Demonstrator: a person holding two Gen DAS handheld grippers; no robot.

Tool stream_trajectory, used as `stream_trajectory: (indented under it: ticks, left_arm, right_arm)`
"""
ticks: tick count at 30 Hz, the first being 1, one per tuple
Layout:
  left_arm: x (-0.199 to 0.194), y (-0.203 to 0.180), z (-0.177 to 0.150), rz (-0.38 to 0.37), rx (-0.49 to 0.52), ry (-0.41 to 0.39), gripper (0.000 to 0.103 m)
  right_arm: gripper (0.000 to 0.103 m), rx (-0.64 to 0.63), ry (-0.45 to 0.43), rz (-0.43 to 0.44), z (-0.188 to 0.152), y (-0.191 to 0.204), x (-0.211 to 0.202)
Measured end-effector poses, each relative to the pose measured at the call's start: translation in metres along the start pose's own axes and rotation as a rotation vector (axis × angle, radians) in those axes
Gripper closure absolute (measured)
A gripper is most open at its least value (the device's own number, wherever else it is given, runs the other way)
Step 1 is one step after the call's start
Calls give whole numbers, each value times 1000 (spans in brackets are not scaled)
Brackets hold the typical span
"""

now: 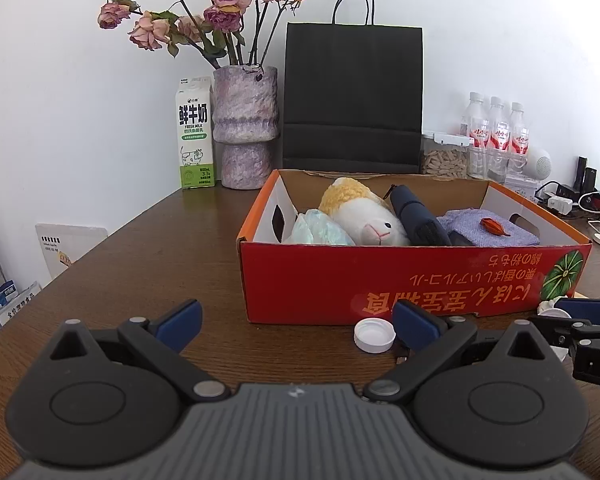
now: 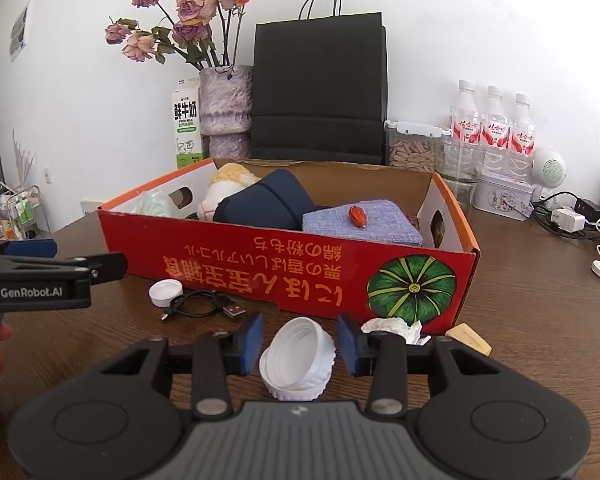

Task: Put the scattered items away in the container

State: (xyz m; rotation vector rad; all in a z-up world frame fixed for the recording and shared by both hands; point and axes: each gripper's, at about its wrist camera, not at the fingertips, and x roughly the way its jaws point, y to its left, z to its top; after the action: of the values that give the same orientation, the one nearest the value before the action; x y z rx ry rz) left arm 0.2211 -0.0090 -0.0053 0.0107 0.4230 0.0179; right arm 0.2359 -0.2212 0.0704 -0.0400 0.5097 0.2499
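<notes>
A red cardboard box (image 1: 400, 280) (image 2: 284, 264) stands on the brown table and holds a plush sheep (image 1: 364, 212), a navy pouch (image 2: 268, 200), a lilac cloth (image 2: 364, 220) and a crumpled wrapper (image 1: 320, 232). My left gripper (image 1: 296, 322) is open and empty, low over the table before the box. A small white cap (image 1: 374, 335) (image 2: 165, 293) lies by its right finger. My right gripper (image 2: 300, 344) is open, its blue pads on either side of a large white lid (image 2: 298, 360) without touching it. A black USB cable (image 2: 204, 306), crumpled tissue (image 2: 396, 328) and a wooden wedge (image 2: 470, 338) lie before the box.
Behind the box stand a milk carton (image 1: 194, 136), a vase of dried roses (image 1: 246, 128), a black paper bag (image 1: 352, 96), a snack jar (image 2: 414, 148), three water bottles (image 2: 494, 128) and a tin (image 2: 500, 196). Chargers and cables (image 2: 572, 216) lie at the right.
</notes>
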Motion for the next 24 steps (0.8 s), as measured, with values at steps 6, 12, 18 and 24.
stream_trajectory:
  ticks: [6,12,18,24]
  left_arm:
    - [0,0,0,0,1,4,0]
    - [0,0,0,0,1,4,0]
    - [0,0,0,-1,2,2,0]
    - [-7,-4,-1,-85,6,-28,0]
  right_arm:
    - [87,-17,-1,9,0,2,-1]
    - [99,-17,-32,14,0,3,-5]
    - [100,8,-83,18,0,0,-12]
    - [100,56,-123,18,2,-14,-17]
